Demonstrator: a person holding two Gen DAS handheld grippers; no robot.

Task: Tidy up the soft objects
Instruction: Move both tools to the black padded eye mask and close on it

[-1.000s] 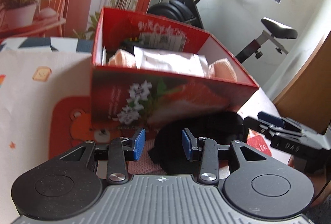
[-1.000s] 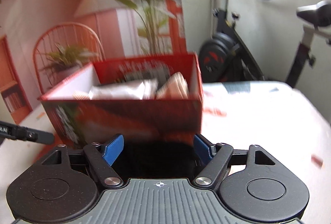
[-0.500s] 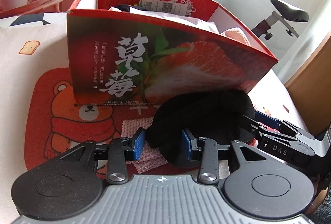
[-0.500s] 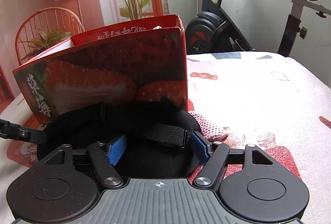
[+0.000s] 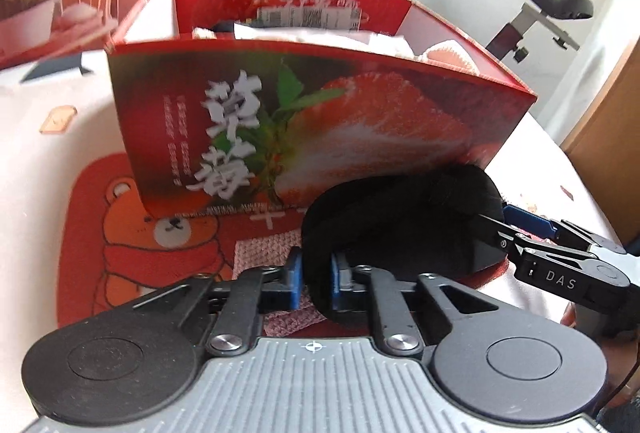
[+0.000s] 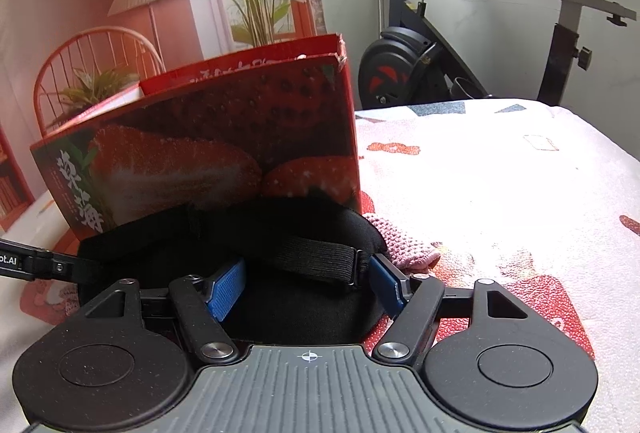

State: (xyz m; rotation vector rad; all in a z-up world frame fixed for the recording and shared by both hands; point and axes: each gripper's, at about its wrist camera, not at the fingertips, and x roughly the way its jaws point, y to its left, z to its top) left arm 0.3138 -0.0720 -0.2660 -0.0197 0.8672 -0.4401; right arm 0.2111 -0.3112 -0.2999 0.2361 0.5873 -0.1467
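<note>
A black padded eye mask [image 5: 400,229] with an elastic strap [image 6: 320,253] lies in front of a red strawberry box [image 5: 312,129], partly on a pink knitted cloth [image 5: 264,253]. My left gripper [image 5: 316,273] is shut on the mask's left edge. My right gripper [image 6: 308,285] is open, its blue pads either side of the mask's right end over the strap. The right gripper also shows in the left wrist view [image 5: 560,253]. The box [image 6: 208,161] holds white and pink soft items [image 5: 360,41].
The box stands on a red bear-print mat [image 5: 120,217] on a white patterned tablecloth [image 6: 500,185]. An exercise bike [image 6: 440,57] stands behind the table. A wooden panel [image 5: 608,121] is at the far right.
Both grippers dropped from box-top height to the mask on the table. My left gripper's jaws closed on the mask's edge. The right gripper stayed open around the mask.
</note>
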